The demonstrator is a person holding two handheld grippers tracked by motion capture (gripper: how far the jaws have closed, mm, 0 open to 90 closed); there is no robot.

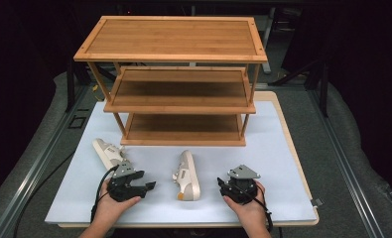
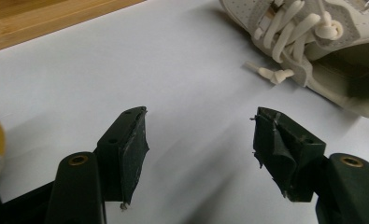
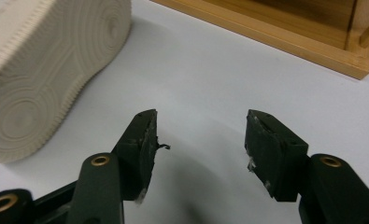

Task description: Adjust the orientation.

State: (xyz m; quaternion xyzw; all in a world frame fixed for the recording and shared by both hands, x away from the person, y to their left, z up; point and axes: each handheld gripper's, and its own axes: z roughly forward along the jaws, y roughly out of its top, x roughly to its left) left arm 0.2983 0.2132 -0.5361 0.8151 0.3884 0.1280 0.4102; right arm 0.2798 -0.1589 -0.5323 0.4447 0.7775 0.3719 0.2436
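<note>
Your left gripper and right gripper both sit with jaws apart, empty, flanking the middle shoe on the tabletop; second shoe lies far-left, near the rack

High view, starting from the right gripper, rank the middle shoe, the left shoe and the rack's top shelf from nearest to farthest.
From the right gripper:
1. Middle shoe, lying on its side just to the gripper's left on the white mat.
2. Left shoe, farther left, beyond the left gripper.
3. Top shelf of the rack, at the table's far side, highest tier.
</note>
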